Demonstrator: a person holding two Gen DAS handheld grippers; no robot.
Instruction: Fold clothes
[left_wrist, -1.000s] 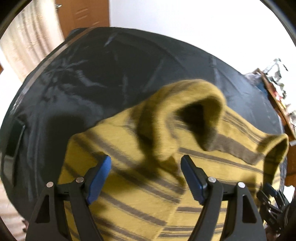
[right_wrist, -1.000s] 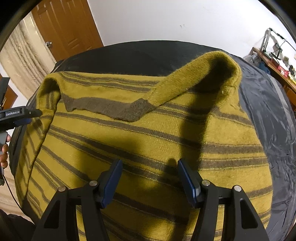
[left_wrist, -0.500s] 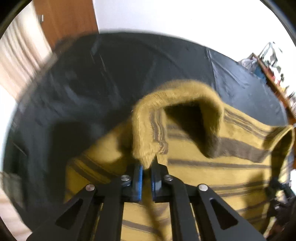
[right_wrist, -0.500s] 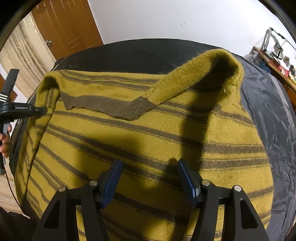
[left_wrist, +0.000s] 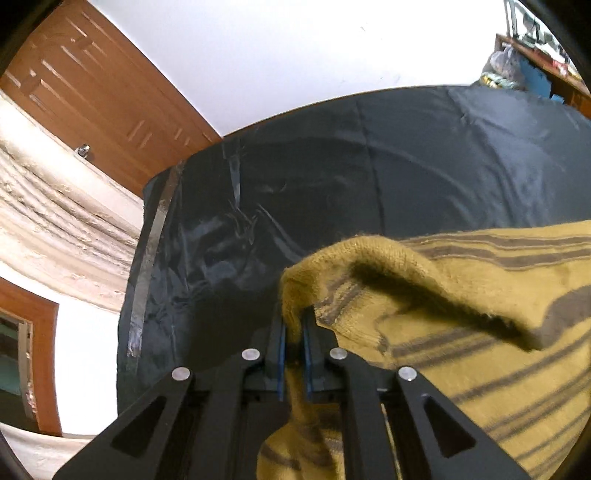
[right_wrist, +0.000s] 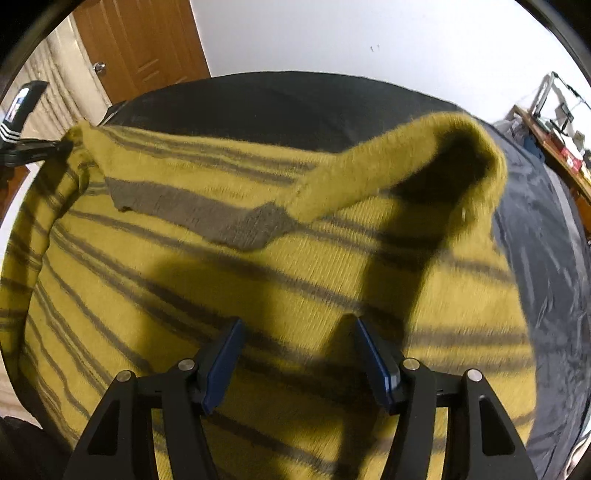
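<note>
A mustard-yellow sweater (right_wrist: 258, 277) with dark stripes lies spread on the black-covered table (right_wrist: 277, 99). My left gripper (left_wrist: 293, 325) pinches the sweater (left_wrist: 461, 332) at a folded corner of its left edge. Its jaws are opening very slightly, while the blue pads still press the knit between them. In the right wrist view the left gripper (right_wrist: 55, 149) holds that corner raised at the far left. My right gripper (right_wrist: 297, 347) hovers open over the middle of the sweater with nothing between its fingers. A sleeve loops up at the back right.
The black cover (left_wrist: 332, 166) stretches bare beyond the sweater toward a white wall. A wooden door (left_wrist: 92, 92) and a pale curtain (left_wrist: 55, 221) stand past the table's left edge. A cluttered desk (right_wrist: 554, 129) is at the far right.
My left gripper has shut on the sweater's left corner, rolled, and moved sideways toward the table's left edge, lifting the corner. The right gripper has stayed put and open.
</note>
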